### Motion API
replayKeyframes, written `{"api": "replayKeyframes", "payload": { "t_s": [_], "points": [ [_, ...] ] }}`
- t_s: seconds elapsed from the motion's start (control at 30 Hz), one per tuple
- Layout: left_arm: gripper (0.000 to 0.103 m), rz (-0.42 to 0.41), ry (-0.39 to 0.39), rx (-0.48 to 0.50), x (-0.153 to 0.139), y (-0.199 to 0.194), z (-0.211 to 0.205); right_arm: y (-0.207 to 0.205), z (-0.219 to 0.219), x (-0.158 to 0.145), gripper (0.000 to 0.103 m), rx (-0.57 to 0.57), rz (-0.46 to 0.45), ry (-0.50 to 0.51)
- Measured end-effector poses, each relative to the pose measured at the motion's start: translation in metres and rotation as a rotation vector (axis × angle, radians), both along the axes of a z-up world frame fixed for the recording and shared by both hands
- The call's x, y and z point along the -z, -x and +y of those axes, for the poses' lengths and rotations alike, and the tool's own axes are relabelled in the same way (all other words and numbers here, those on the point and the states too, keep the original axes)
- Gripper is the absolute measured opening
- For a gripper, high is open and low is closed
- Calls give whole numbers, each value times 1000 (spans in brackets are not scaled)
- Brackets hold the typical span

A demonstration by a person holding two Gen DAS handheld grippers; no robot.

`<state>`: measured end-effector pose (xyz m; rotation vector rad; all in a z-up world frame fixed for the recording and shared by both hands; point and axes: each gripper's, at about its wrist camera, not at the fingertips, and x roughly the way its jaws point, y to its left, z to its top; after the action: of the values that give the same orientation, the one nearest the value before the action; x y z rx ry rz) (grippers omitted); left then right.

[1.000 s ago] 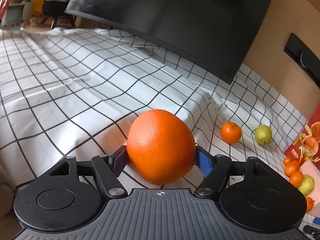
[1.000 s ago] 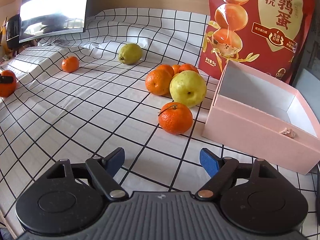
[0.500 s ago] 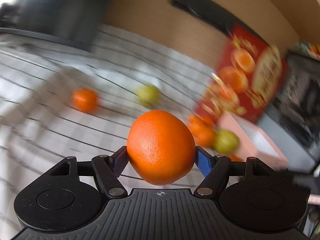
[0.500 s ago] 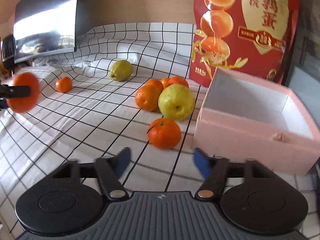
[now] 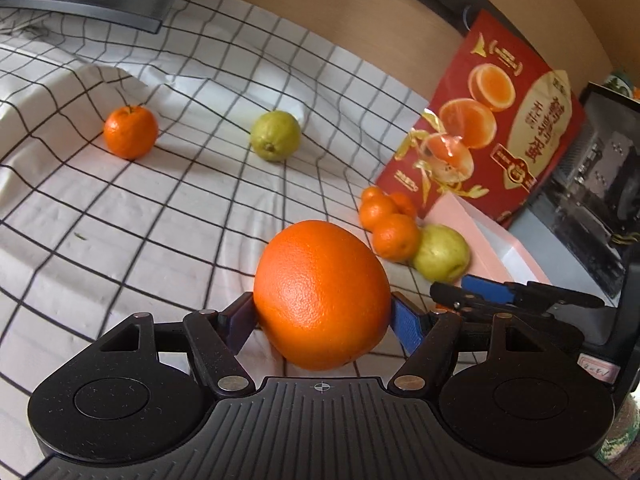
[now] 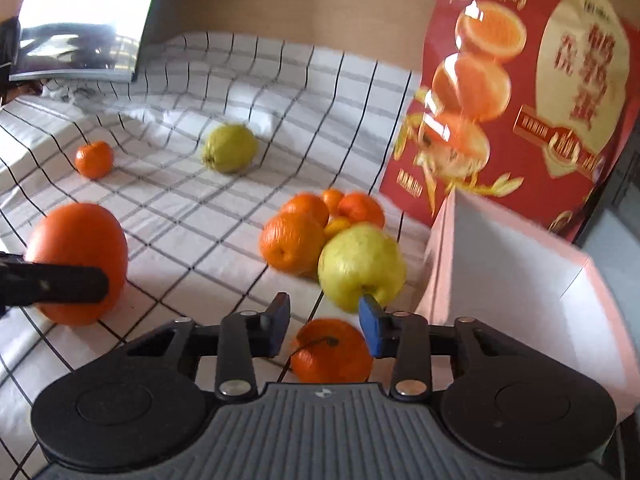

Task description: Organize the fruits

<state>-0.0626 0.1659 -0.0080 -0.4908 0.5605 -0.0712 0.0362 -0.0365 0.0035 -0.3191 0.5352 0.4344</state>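
Orange (image 5: 322, 294) sits pinched in the left tool (image 5: 322, 320) above the bench (image 5: 160, 216) – pink box (image 6: 520, 280) lies ahead to the right, nearer the right tool (image 6: 325, 322), narrowed over a mandarin (image 6: 331, 356).

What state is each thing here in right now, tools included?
Left tool: shut on big orange.
Right tool: shut on stemmed mandarin.
Box: open, looks empty.
Bag: upright behind box.
Fruit pile: loose on cloth beside box.
Far mandarin, far pear: loose on cloth, apart.
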Motion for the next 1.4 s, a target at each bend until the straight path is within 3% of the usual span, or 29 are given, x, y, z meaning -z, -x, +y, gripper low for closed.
{"api": "replayKeyframes", "payload": {
  "t_s": [0.17,0.37,0.43,0.53,0.63,0.9,1.1,1.27,1.4],
  "points": [
    [77,0,-42,87,-3,5,-22,25,-20,-2,38,-4,-19,11],
    [77,1,-98,100,-5,1,-48,53,-77,-10,39,-29,94,-78],
    [77,2,-115,90,-5,1,-52,59,-92,-12,45,-17,100,-104],
    [77,-4,-128,85,-5,1,-54,66,-106,-12,68,-15,76,-133],
    [77,-12,-122,87,-4,-1,-53,69,-111,-8,73,-34,74,-154],
    [77,-8,-127,96,0,-2,-55,37,-99,12,74,-15,183,-222],
    [77,-12,-104,96,1,-1,-52,11,-89,13,73,52,194,-229],
    [77,-14,-97,96,1,-1,-52,14,-93,10,46,49,167,-213],
    [77,-16,-87,94,1,-1,-51,20,-107,1,44,27,190,-220]
  ]
}}
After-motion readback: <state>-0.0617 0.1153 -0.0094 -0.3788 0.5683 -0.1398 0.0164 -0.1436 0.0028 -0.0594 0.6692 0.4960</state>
